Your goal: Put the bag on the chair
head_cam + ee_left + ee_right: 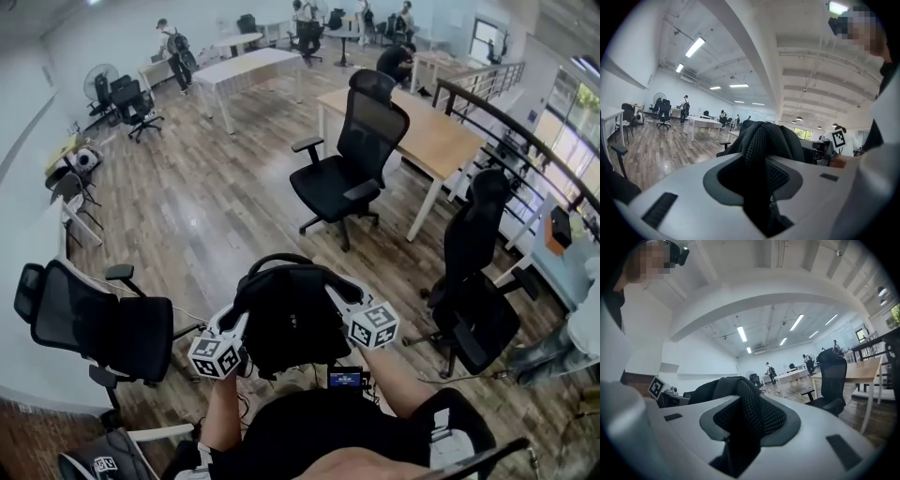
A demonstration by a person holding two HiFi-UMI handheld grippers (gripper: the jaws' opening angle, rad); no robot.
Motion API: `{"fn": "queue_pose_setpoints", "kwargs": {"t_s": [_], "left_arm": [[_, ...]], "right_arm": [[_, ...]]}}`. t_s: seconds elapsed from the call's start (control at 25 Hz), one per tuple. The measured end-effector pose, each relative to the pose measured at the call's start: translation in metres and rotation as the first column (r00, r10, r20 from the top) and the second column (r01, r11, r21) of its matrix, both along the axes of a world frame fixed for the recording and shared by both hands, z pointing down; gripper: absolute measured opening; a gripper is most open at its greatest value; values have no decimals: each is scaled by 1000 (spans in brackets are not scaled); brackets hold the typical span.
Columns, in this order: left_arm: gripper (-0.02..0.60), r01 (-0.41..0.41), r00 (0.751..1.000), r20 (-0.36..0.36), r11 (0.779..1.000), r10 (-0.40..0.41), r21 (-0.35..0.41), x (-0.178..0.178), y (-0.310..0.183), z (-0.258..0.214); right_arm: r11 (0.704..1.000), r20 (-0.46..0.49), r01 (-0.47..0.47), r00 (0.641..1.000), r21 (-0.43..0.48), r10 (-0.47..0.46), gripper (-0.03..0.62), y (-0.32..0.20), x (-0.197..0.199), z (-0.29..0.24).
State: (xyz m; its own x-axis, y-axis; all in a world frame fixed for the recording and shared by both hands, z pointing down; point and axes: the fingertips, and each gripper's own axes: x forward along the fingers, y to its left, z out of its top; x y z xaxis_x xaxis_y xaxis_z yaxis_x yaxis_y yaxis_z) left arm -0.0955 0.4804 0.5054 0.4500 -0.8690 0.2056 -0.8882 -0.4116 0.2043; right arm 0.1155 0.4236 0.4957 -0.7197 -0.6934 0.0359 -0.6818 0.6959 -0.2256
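Observation:
A black backpack (291,319) hangs in front of the person, held up by both grippers above the wooden floor. My left gripper (242,309) is shut on its left mesh shoulder strap (761,159), which fills the gap between the jaws in the left gripper view. My right gripper (336,292) is shut on the other mesh strap (750,413) in the same way. A black office chair (347,159) stands ahead, a few steps beyond the bag, with its seat bare. It also shows at the right of the right gripper view as the chair (832,380).
A second black chair (94,328) stands close at the left and a third (478,281) close at the right. A wooden table (431,136) is behind the chair ahead, with a railing (525,131) further right. White tables (246,67) and several people are far back.

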Motion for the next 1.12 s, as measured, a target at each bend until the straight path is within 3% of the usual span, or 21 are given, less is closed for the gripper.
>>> {"fn": "queue_pose_setpoints", "kwargs": {"t_s": [0.64,1.12], "left_arm": [[109,-22,999,-33,1000,21,-19,-70,-131,10],[109,-65,998,-6,997,65,49,-143,-221,-13]], "right_arm": [[1000,-26,-11,1000,-24,10,124,-129,-70,4],[999,-2,-42,999,4,42,124,-209,-139,-13]]}}
